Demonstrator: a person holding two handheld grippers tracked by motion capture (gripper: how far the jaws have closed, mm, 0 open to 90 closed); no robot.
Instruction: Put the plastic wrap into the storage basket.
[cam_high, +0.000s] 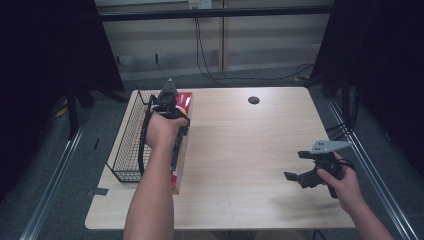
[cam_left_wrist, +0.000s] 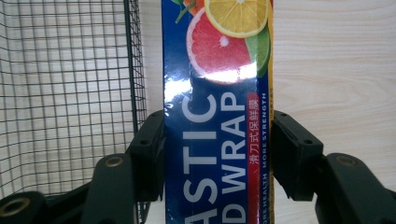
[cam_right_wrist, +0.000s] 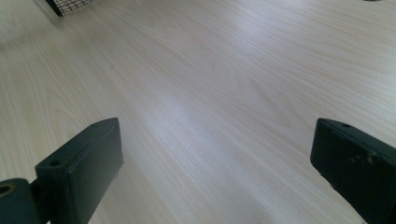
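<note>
Left gripper view: left tongs (cam_left_wrist: 217, 154) clamped on plastic wrap box (cam_left_wrist: 217, 116), beside wire basket (cam_left_wrist: 70, 93), probably resting on desk (cam_left_wrist: 336, 70); right tongs (cam_right_wrist: 215, 172) apart, empty.

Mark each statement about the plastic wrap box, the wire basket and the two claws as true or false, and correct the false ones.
1. The left claw is clamped on the plastic wrap box. True.
2. The box lies inside the wire basket. False: it lies on the table, beside the basket.
3. The right claw holds a second box. False: its jaws stand open with nothing between them.
4. The box shows citrus slices. True.
5. The basket stands at the table's right edge. False: it stands at the left edge.
</note>
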